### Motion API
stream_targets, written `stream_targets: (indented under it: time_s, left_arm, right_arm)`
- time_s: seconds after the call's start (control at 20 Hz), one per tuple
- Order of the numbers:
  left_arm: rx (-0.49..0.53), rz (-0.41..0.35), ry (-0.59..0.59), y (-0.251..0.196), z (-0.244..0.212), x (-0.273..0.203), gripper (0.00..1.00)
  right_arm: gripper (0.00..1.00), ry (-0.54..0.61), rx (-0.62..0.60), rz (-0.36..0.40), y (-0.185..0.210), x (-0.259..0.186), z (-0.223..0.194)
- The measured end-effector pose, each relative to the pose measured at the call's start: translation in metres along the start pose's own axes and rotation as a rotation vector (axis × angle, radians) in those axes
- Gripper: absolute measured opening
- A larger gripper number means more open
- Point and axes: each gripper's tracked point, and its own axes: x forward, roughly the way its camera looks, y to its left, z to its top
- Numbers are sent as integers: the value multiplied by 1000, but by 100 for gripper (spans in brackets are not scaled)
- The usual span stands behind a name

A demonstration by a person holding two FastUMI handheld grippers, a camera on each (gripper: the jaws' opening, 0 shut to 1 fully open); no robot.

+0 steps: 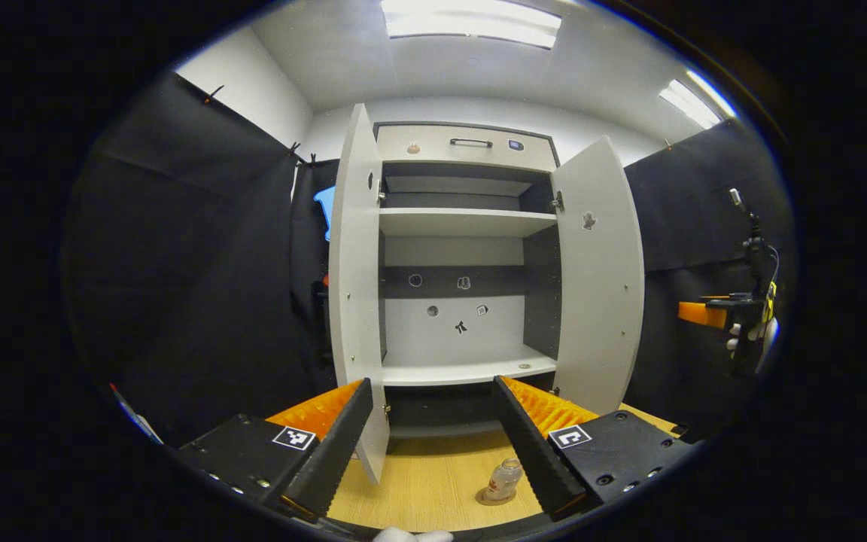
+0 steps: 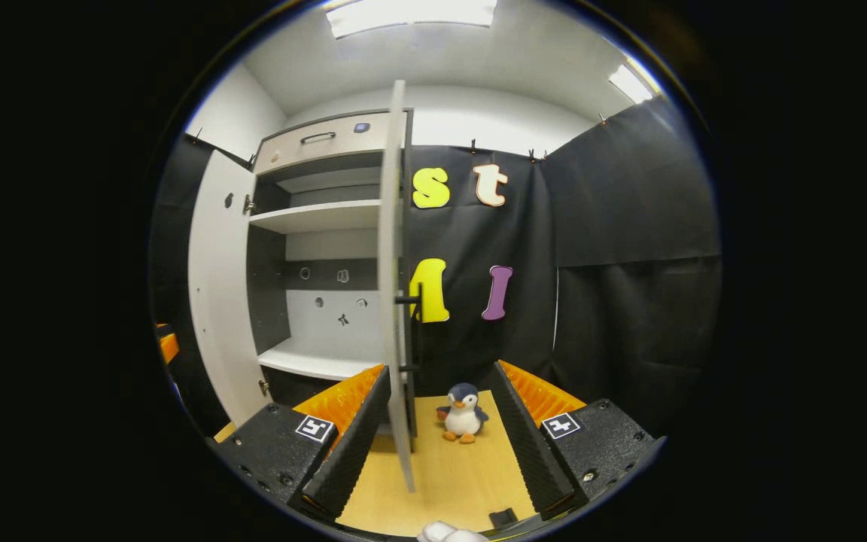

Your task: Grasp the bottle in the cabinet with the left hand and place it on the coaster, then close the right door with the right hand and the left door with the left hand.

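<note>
the small clear plastic bottle [image 1: 505, 479] already stands on the round coaster [image 1: 495, 497] on the wooden worktop [image 1: 418, 482], so the right tool [image 2: 439, 429], wide open and empty, straddles the right white cabinet door's [image 2: 392, 301] edge, the left tool [image 1: 433, 436] gaping empty before the left white door [image 1: 354, 301].

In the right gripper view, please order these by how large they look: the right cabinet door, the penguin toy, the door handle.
1. Right cabinet door, seen edge-on, tallest by far.
2. Door handle and penguin toy: unsure; the handle looks longer but thin, the penguin bulkier and nearer.
</note>
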Motion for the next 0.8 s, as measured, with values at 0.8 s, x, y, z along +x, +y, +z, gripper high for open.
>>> stream_targets:
  time_s: [0.8]
  left_arm:
    - [23,128,-23,-39,18,18,96]
  right_arm:
    - [82,49,-13,280,-10,128,11]
